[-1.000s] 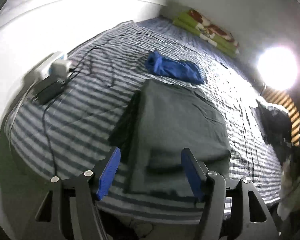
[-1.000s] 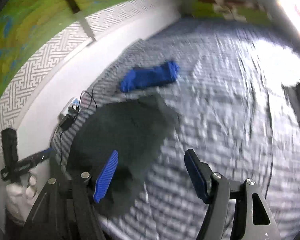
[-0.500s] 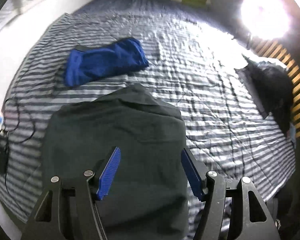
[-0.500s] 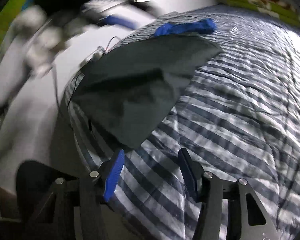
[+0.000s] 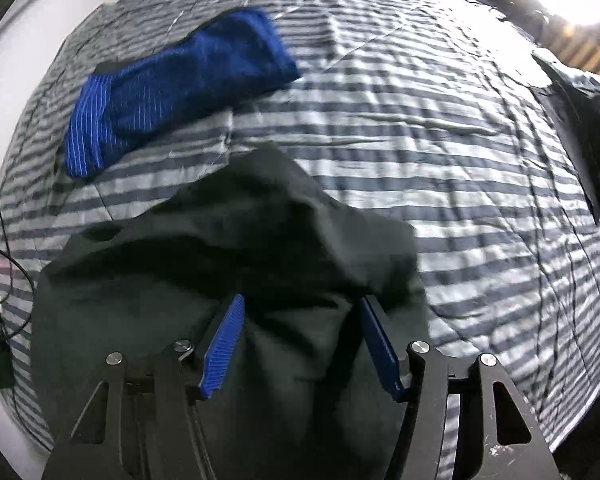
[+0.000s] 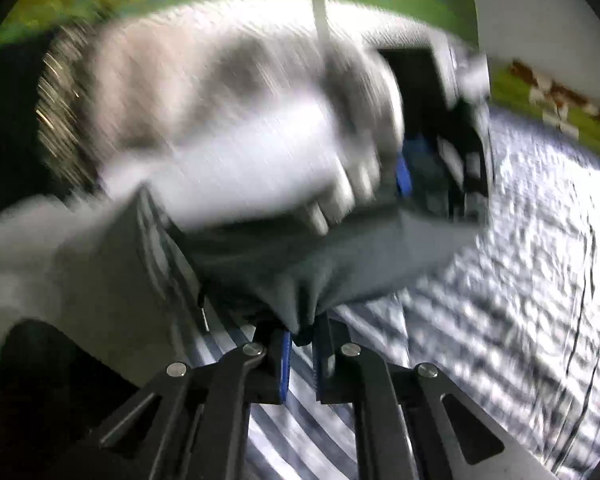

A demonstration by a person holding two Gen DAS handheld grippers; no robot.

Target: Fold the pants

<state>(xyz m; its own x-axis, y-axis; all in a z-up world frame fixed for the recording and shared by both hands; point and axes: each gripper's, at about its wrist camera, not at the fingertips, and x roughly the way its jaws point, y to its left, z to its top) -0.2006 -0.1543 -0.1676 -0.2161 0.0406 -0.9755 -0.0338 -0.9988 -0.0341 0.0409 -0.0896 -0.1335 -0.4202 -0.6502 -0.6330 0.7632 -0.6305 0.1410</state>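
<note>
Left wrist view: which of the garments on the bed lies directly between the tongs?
The dark grey pants, bunched between the open left tongs; the blue striped garment lies farther away.

Counts, placed relative to the striped bed [image 5: 440,152]. Two grippers: the left gripper [image 5: 300,316] over the near end of the bed, the right gripper [image 6: 302,334] at the bed's near edge. Each gripper carries two blue pads [image 5: 224,348], four in all. One dark pants [image 5: 228,264], lying on the near part of the bed. One blue garment [image 5: 172,92], on the bed beyond the pants. One further dark garment [image 5: 592,128], at the bed's right edge. One hand [image 6: 260,152], blurred, above the bed's edge. One black cable [image 5: 16,276] off the bed's left side.
</note>
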